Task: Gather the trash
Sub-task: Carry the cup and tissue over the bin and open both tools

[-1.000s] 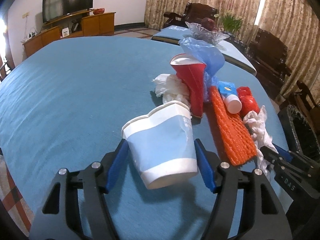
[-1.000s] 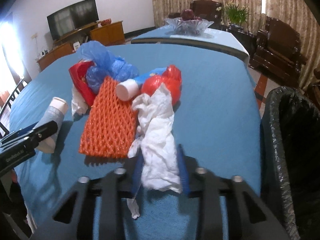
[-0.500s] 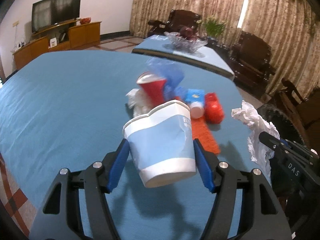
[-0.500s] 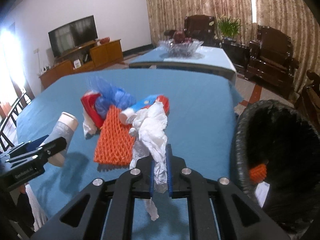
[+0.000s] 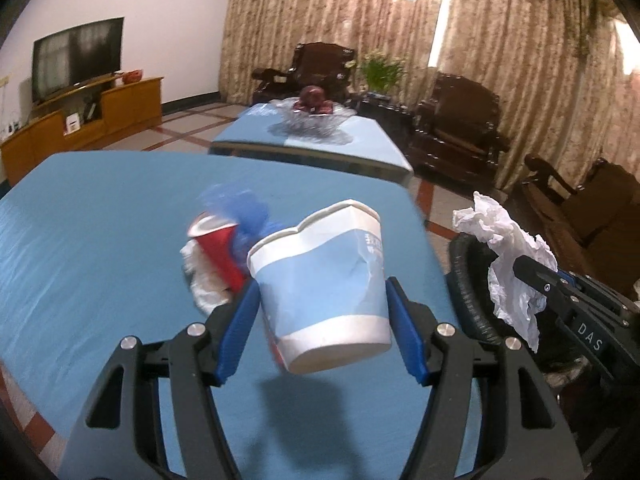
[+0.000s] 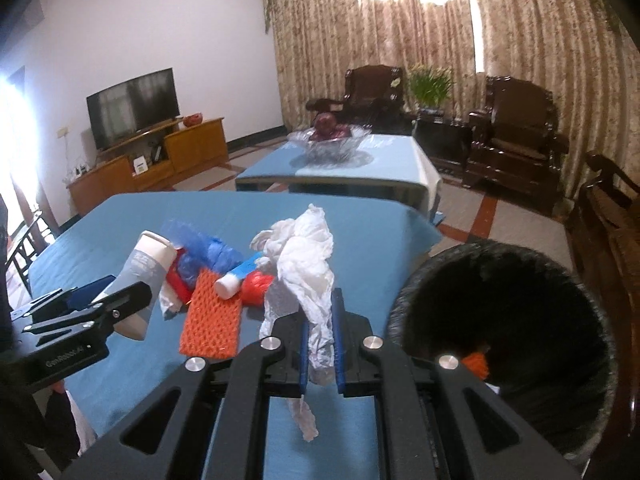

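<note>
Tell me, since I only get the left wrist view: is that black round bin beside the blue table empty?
Observer: No. The right wrist view looks down into the black round bin, and an orange scrap lies inside.
Operator: What is hidden behind the blue-and-white paper cup?
Observer: An orange foam mesh sleeve lies flat on the blue table.
Operator: Anything else there?
Observer: A blue tube with a white cap lies at the mesh's far end, next to a crumpled red wrapper.
</note>
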A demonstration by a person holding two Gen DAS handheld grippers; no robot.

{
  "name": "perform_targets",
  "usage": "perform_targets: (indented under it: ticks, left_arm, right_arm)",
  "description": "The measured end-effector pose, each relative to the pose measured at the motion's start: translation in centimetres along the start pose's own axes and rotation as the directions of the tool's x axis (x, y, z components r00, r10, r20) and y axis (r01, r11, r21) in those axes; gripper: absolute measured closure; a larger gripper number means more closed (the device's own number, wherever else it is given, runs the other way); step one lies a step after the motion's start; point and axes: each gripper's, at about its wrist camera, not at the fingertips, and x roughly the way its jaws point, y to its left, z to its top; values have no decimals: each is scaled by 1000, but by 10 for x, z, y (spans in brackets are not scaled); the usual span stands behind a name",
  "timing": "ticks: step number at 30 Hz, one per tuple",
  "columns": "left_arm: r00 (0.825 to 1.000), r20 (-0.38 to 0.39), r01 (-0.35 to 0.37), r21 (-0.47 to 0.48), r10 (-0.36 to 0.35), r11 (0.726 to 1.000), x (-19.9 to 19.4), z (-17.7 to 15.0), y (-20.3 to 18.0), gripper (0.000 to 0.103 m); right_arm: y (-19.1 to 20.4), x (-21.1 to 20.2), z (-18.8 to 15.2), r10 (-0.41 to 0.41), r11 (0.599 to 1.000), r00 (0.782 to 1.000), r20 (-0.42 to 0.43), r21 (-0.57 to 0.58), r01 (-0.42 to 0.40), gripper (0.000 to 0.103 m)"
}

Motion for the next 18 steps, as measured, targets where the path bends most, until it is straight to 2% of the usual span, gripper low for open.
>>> perform_targets:
  ticks: [9, 18]
  left_arm:
    - [995, 14, 101, 55, -102, 993, 15, 13, -59, 41]
    - [974, 8, 221, 138, -225, 965, 42, 19, -139, 41]
  right_arm:
    - [-56, -24, 6, -97, 994, 995, 34, 59, 95, 93]
    - [-123, -40, 6, -220, 968, 975, 43, 136, 212, 93]
